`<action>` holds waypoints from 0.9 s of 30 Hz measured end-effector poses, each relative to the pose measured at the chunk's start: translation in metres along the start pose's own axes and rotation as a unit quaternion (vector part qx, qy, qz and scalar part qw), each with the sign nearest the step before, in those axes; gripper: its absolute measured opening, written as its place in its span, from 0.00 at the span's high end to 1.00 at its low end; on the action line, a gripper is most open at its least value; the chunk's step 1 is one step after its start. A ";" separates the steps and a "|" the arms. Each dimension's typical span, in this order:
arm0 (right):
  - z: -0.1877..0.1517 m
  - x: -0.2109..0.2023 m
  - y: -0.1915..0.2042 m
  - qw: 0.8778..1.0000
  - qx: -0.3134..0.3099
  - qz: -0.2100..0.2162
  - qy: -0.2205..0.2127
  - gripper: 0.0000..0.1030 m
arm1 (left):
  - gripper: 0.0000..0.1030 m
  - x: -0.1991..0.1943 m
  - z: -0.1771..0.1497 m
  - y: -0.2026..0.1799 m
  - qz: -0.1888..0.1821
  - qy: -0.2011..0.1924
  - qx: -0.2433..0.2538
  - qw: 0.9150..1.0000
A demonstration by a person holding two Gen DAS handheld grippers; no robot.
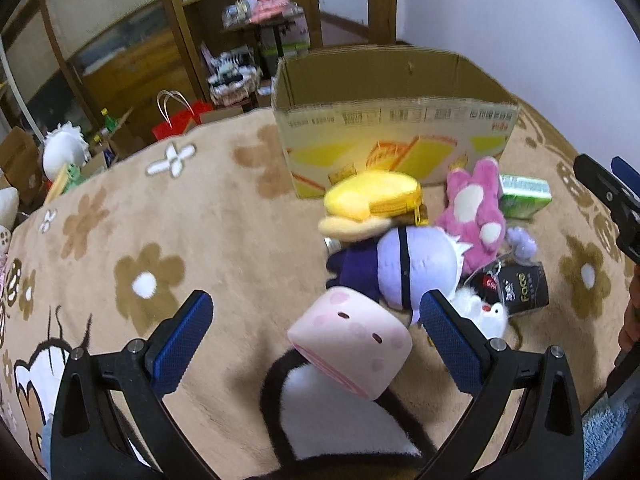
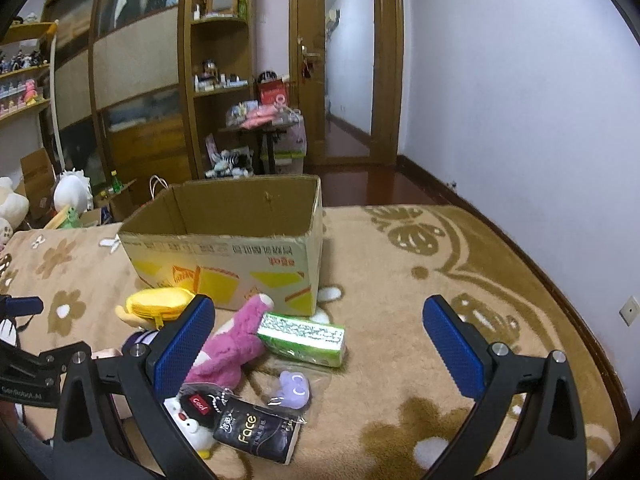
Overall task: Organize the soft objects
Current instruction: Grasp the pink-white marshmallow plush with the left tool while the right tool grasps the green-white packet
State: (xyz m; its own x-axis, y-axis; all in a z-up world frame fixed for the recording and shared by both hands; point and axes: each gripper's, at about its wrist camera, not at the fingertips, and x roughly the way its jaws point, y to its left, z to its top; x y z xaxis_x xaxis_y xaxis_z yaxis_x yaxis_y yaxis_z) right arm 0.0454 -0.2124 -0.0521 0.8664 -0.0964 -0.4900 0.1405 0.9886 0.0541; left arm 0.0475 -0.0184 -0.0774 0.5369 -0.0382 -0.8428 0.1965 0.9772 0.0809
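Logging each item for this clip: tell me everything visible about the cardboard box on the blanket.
The cardboard box is plain brown corrugated card, open at the top, with no flaps showing and nothing visible inside. Its front wall carries yellow and orange graphics and a row of printed text that appears upside down. It stands upright on the tan flowered blanket, behind the pile of toys. The pink plush lies against or just before its front lower edge; neither hand-held gripper touches it.

I see a tan blanket (image 1: 168, 216) with brown flowers, pink plush (image 2: 236, 344), yellow pouch (image 1: 372, 196), green tissue pack (image 2: 304, 336), blue-padded fingers (image 2: 452, 344).
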 end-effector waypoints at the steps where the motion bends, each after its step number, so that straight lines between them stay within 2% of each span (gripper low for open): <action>1: -0.001 0.004 0.000 1.000 0.001 0.000 0.006 0.00 | 0.01 0.004 0.000 -0.001 0.000 0.008 0.000 1.000; 12: -0.011 0.048 0.001 0.997 -0.005 0.007 0.074 0.00 | 0.01 0.036 -0.005 -0.006 -0.025 0.081 0.008 0.996; 23: -0.016 0.080 0.004 0.994 -0.002 0.018 0.105 0.00 | 0.01 0.065 -0.007 -0.004 -0.037 0.138 -0.002 0.990; 27: -0.017 0.091 0.008 0.994 -0.006 0.017 0.112 0.00 | 0.10 0.072 -0.007 -0.001 -0.055 0.147 -0.015 0.988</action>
State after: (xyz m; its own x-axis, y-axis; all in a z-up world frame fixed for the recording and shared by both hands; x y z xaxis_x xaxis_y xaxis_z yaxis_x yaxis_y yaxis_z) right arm 0.1174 -0.2116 -0.1108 0.7419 -0.0363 -0.6696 0.1066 0.9922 0.0643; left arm 0.0805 -0.0206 -0.1416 0.2514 -0.0858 -0.9641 0.2142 0.9763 -0.0310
